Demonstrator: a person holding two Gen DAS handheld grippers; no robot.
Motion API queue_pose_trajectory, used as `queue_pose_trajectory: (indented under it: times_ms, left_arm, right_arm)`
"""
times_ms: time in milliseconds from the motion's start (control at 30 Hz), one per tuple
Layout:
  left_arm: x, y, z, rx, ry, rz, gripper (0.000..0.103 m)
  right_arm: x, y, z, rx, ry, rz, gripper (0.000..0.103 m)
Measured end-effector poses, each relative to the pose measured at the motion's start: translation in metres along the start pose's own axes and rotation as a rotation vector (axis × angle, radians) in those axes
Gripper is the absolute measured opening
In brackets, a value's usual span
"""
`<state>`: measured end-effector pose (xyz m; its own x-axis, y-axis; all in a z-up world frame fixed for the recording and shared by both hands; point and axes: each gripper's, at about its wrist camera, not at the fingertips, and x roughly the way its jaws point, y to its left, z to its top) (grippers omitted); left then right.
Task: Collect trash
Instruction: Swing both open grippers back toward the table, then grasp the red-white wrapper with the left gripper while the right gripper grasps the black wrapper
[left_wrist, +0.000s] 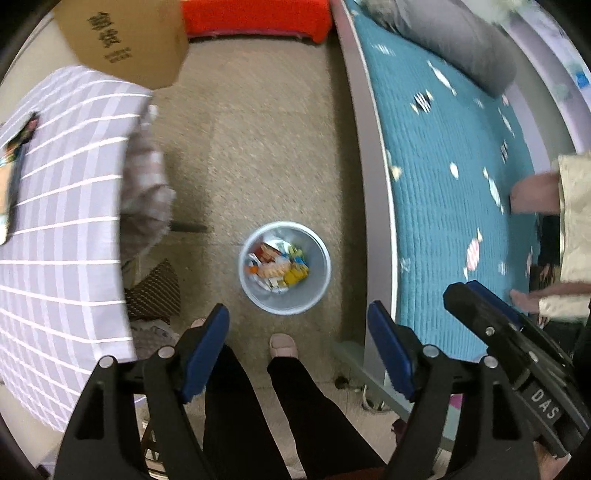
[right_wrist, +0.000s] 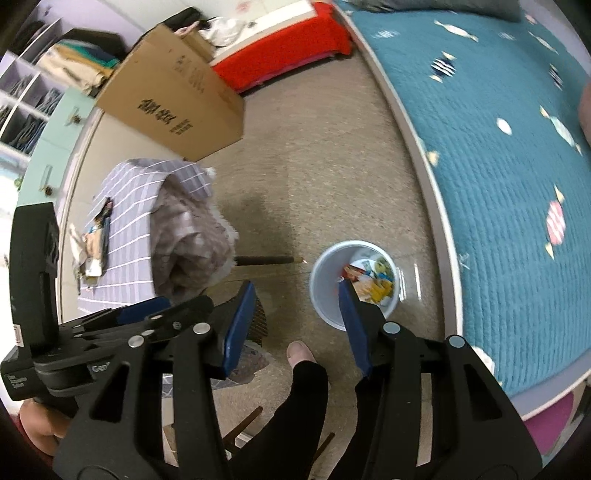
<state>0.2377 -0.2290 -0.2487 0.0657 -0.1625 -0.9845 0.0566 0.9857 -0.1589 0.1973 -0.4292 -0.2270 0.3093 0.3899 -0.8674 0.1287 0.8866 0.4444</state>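
A white trash bin (left_wrist: 255, 291) stands on the floor, holding several colourful wrappers (left_wrist: 280, 264). It also shows in the right wrist view (right_wrist: 327, 295) with its wrappers (right_wrist: 373, 282). My left gripper (left_wrist: 299, 314) is open and empty, held high above the floor near the bin. My right gripper (right_wrist: 297, 291) is open and empty too, its right finger overlapping the bin in view. The right gripper also appears in the left wrist view (left_wrist: 480, 295) at the right, over the bed. The left gripper shows in the right wrist view (right_wrist: 155, 306) at the lower left.
A table with a lilac checked cloth (left_wrist: 62, 206) and papers (right_wrist: 94, 240) is at the left, clothing (right_wrist: 192, 236) draped over its edge. A cardboard box (right_wrist: 173, 92) stands behind it. A bed with a teal quilt (left_wrist: 454, 184) fills the right. The person's legs and feet (left_wrist: 282, 345) stand below.
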Motion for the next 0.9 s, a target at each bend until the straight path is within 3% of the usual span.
queue_pose_trajectory:
  times_ms: [233,500,733,900]
  left_arm:
    - [-0.064,0.072,-0.002,-0.143,-0.133,0.040,0.076]
    - [-0.137,0.212,0.003,-0.340,-0.284,0.082,0.075]
    - [-0.168,0.326,0.023,-0.427,-0.328,0.119,0.075]
    - [-0.175,0.409,0.049,-0.472,-0.323,0.137,0.075]
  right_arm:
    - [0.017,0.085,0.021,-0.151,0.016,0.077,0.047]
    - [0.060,0.215,0.039,-0.312,0.044,0.144,0.047]
    - [0.122,0.319,0.051,-0.312,0.080,0.163,0.047]
    - [0.160,0.361,0.066,-0.245,0.099,0.142,0.047]
